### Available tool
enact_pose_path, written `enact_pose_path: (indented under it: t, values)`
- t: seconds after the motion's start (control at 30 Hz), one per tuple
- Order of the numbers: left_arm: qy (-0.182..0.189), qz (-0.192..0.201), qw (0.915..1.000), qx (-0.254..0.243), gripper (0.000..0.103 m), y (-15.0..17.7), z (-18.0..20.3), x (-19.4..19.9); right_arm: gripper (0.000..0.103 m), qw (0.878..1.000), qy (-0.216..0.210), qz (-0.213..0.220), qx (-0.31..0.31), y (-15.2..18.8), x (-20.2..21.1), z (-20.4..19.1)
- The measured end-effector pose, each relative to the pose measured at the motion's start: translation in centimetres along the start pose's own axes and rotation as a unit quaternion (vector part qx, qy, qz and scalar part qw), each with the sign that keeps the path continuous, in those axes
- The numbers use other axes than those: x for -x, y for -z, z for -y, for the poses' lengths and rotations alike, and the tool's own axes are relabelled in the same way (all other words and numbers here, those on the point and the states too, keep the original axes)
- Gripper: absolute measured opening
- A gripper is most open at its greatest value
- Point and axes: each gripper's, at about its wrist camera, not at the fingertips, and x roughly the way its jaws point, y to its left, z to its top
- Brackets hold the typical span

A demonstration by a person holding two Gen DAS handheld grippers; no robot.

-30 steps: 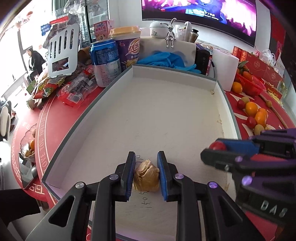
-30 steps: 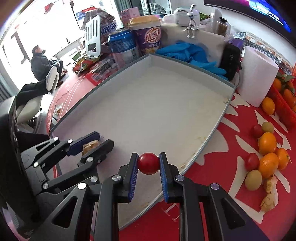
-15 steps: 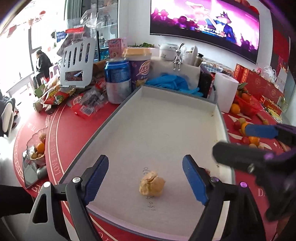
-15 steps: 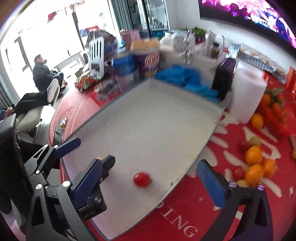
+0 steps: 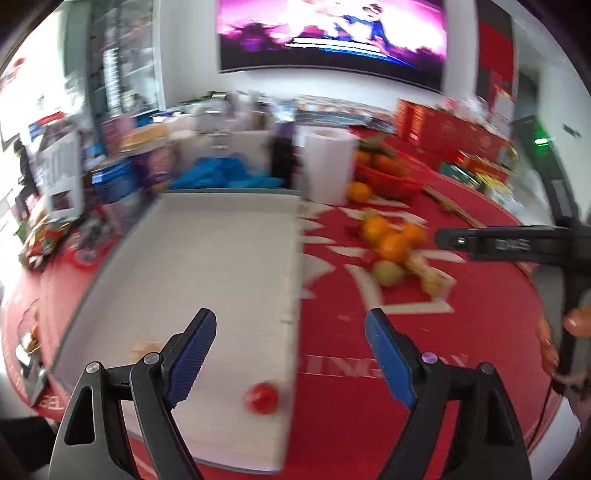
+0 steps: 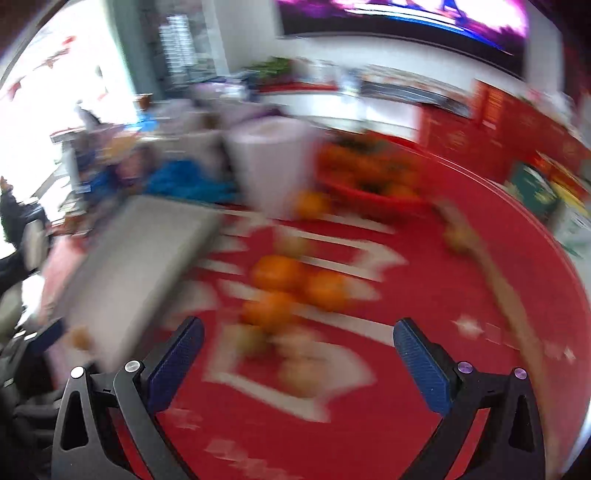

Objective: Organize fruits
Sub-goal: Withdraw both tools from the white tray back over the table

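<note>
Both views motion-blurred, right wrist view heavily. Left gripper jaws wide apart, nothing between the pads; it sits low in frame over the right edge of the white tray. Red fruit lies loose in the tray's lower right corner, just inside the wall, below the gap of the jaws and touching neither pad. A tan lump lies in the tray at lower left, partly hidden behind the left finger. Right gripper jaws fully wide, empty, over the red tablecloth. Pile of oranges sits centre frame just above the gap between its fingers, with a pale green-yellow fruit and tan pieces below them, between the fingers in the picture but not gripped. In the left wrist view the same pile is right of the tray on the cloth, well apart from the red fruit. One more orange sits beside a white roll at upper centre; red basket of oranges behind it. Blue gloves past the tray's far wall. Part of the right gripper's black frame and a hand show at right edge. Screen on the wall at top.
</note>
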Motion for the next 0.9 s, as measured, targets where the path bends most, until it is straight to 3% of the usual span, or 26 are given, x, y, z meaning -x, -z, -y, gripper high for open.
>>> enact_pose_path:
  t: [0.13,0.3,0.5,0.57,0.7,0.9]
  values:
    - [0.016,-0.024,0.9989,-0.036,0.086,0.4,4.2,-1.7,0.103,0.997,0.064,-0.034,-0.04,1.9,-1.2,5.6]
    - [0.016,-0.058,0.9978,-0.028,0.086,0.6,6.6,-4.5,0.103,0.992,0.105,-0.049,-0.05,4.5,-1.9,9.0]
    - [-0.009,-0.075,0.997,-0.015,0.087,0.2,7.5,-7.2,0.103,0.994,0.094,-0.012,-0.052,5.6,-1.3,9.8]
    - [0.004,-0.081,0.9967,-0.008,0.087,-0.1,7.6,-7.6,0.103,0.994,0.095,-0.012,-0.053,5.4,-1.4,9.7]
    - [0.011,-0.093,0.9955,-0.01,0.103,-0.4,7.9,-8.3,0.103,0.994,0.095,-0.011,-0.052,5.8,-1.4,9.5]
    - [0.013,-0.094,0.9954,-0.012,0.103,-0.4,8.0,-8.6,0.103,0.994,0.095,-0.011,-0.052,5.7,-1.4,9.5]
